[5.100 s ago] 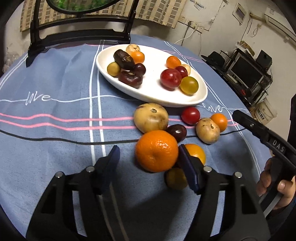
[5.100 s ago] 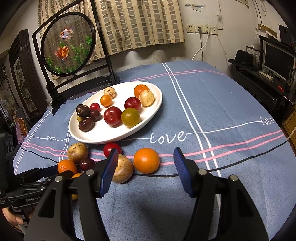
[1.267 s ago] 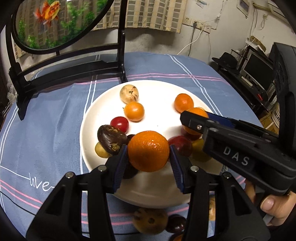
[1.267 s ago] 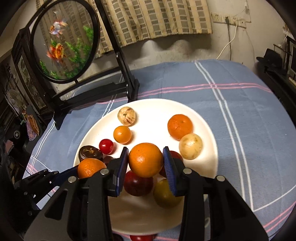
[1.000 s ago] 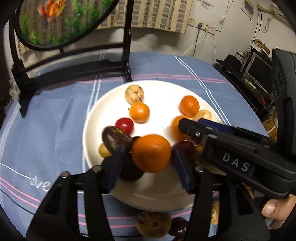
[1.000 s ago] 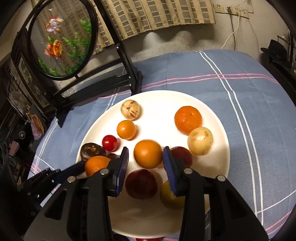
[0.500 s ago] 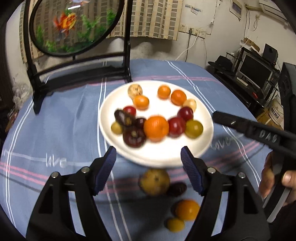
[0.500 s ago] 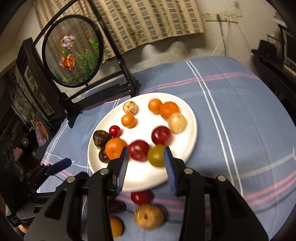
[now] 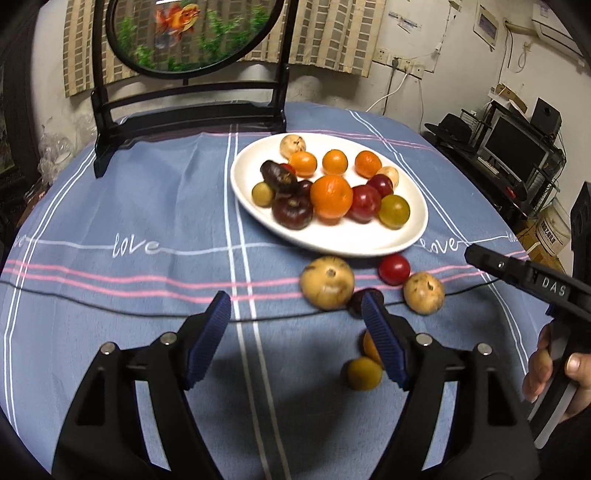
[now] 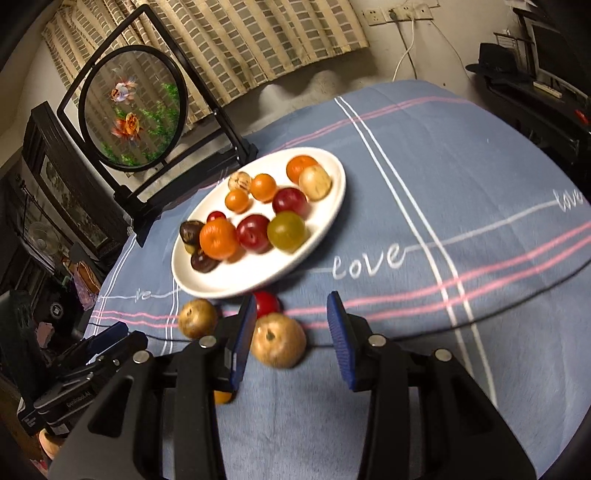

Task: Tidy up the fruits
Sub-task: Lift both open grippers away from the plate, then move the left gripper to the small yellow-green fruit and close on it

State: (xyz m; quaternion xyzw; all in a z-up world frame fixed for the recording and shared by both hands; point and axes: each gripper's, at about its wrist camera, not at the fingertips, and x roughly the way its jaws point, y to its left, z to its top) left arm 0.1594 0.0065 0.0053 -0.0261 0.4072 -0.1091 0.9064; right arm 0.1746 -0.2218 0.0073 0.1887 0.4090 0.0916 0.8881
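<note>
A white plate (image 9: 369, 243) on the blue cloth holds several fruits, among them the large orange (image 9: 331, 196) beside dark and red plums. My left gripper (image 9: 297, 332) hangs over bare cloth in front of the plate, its jaws opening with nothing between them. Loose on the cloth lie a big tan fruit (image 9: 327, 282), a red fruit (image 9: 394, 269), a smaller tan fruit (image 9: 423, 292), a dark plum, an orange and a yellow fruit (image 9: 364, 373). My right gripper (image 10: 291, 339) hovers narrowly open above the tan fruit (image 10: 277, 345), not pressing it.
A round fish screen (image 9: 192, 33) on a black stand (image 9: 184, 114) rises behind the plate. A person's hand (image 9: 554, 369) grips the right tool at the right edge. Shelves with a monitor (image 9: 517, 147) stand beyond the table's right rim.
Both grippers drew back from the plate toward the near table edge. The left one let go of the large orange on the plate and widened. The right one left its orange on the plate.
</note>
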